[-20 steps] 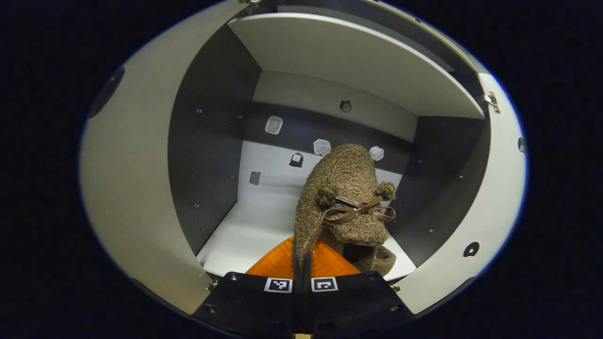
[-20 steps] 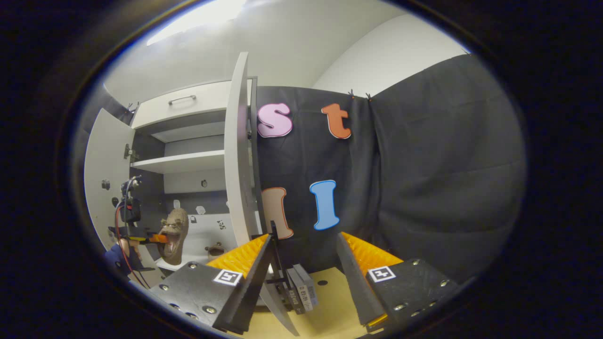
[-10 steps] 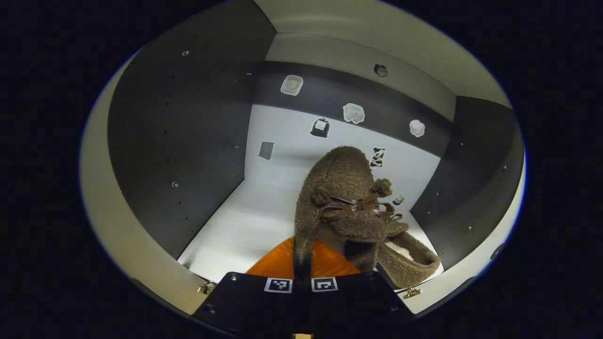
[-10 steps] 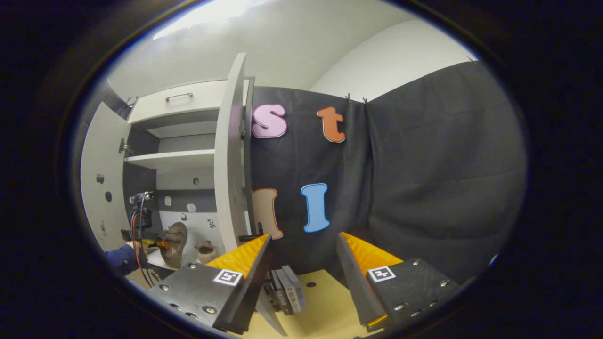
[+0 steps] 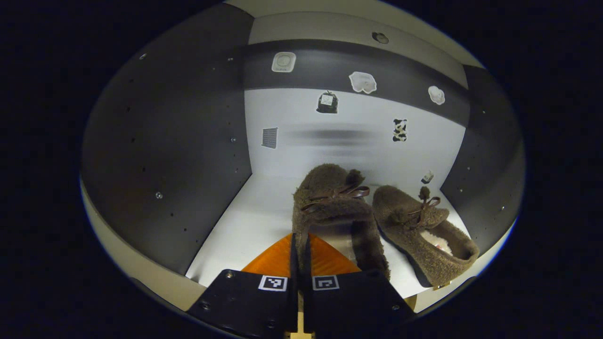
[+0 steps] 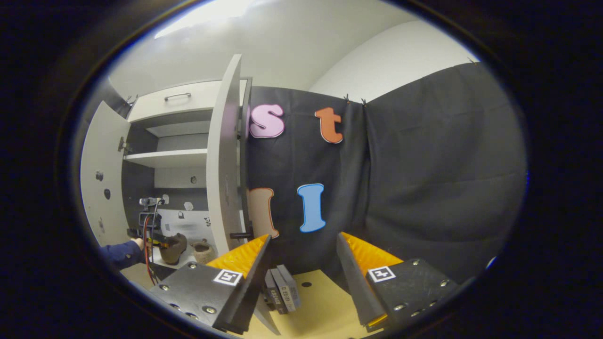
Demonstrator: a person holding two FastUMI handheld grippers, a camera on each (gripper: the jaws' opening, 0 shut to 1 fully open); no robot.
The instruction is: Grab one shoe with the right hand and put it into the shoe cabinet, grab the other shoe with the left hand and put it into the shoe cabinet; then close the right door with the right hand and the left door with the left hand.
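In the left gripper view, the left gripper [image 5: 298, 256] pinches the heel rim of a fuzzy shoe [image 5: 330, 207] inside the shoe cabinet [image 5: 179, 141], beside its mate [image 5: 424, 230]; it looks soft and light, best held by that rim. In the right gripper view, the right gripper [image 6: 301, 263] hangs wide apart, holding nothing, outside the right door [image 6: 221, 174].

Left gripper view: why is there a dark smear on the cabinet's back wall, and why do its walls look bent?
Left gripper view: the smear looks like a soft shadow or motion blur; the fisheye lens bows the cabinet walls. Right gripper view: sharper, brightly lit from above, with equally curved doors.
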